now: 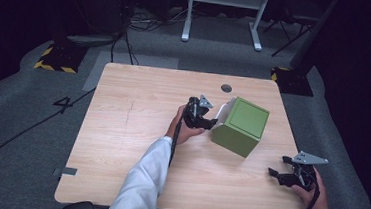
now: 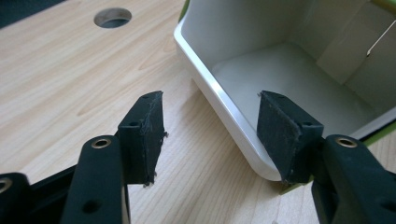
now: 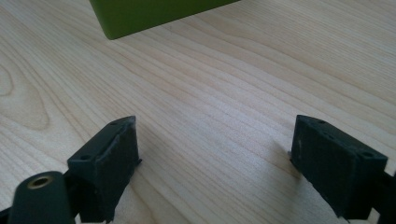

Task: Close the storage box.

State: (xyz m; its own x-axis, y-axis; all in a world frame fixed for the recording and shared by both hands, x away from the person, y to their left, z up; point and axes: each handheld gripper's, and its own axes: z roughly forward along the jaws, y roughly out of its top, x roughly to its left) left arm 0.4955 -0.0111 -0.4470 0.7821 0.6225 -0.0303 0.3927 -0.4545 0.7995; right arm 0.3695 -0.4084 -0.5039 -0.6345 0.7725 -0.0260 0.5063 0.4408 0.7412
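I see my left tongs [image 2: 210, 135] spread wide, straddling the white rim of the green box [image 1: 242, 125]: one jaw is inside the white interior, the other outside over the worktop [image 1: 131, 130], nothing clamped. My right tongs [image 3: 215, 163] are also wide and hold nothing, low over bare wood near the worktop's right front corner, well apart from the box. The box lies on its side right of centre, mouth toward the left tongs.
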